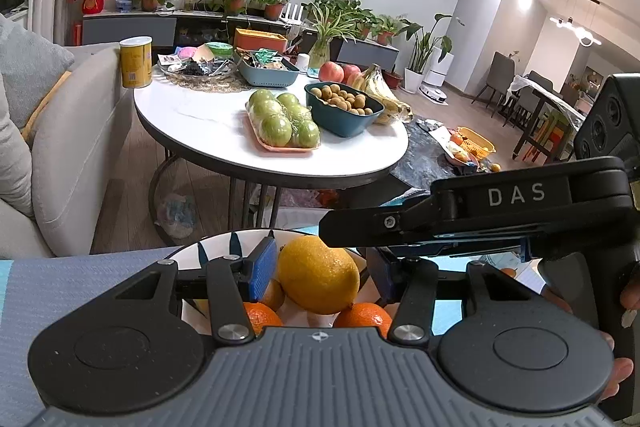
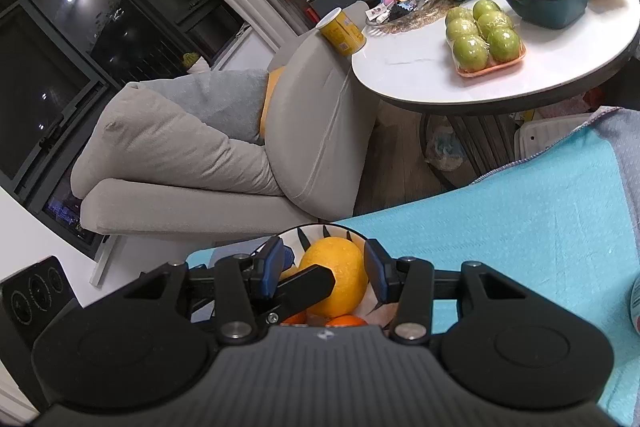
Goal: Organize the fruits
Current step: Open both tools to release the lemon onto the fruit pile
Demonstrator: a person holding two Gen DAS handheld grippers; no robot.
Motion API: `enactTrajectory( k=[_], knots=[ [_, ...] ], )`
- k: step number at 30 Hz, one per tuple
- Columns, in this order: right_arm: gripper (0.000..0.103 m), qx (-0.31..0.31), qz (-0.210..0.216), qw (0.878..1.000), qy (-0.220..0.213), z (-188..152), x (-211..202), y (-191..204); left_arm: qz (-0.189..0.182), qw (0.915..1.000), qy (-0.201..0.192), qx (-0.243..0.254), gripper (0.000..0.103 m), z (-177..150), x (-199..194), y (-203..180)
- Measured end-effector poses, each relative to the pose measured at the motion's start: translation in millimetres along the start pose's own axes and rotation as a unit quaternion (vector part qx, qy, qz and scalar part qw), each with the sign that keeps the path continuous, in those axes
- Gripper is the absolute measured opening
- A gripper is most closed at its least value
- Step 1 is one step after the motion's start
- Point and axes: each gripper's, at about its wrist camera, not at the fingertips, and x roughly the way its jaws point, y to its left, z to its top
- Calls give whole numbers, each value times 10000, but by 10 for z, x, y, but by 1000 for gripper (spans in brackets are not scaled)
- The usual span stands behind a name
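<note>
The right hand-held gripper [image 2: 327, 269] stands open around a yellow orange [image 2: 340, 267] in a bowl [image 2: 316, 229] on a turquoise cloth [image 2: 520, 219]. Beyond, a desk [image 2: 420, 67] carries green apples [image 2: 482, 35].

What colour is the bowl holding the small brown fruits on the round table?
Dark teal bowl, clearest in the right wrist view.

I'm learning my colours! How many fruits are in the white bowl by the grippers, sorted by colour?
Yellow: 1, the big lemon
Orange: 3 showing, the left tangerine, the right tangerine and a small one behind the blue pad
Total: 4 visible in the bowl; more may be hidden under the grippers.
</note>
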Motion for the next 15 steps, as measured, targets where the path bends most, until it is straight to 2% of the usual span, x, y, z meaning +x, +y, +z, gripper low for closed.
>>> enactTrajectory(
  k=[15],
  knots=[
    [81,-225,-10,9996,-197,44,-244,274,205,9995,-237,47,47,107,-426,-107]
  ],
)
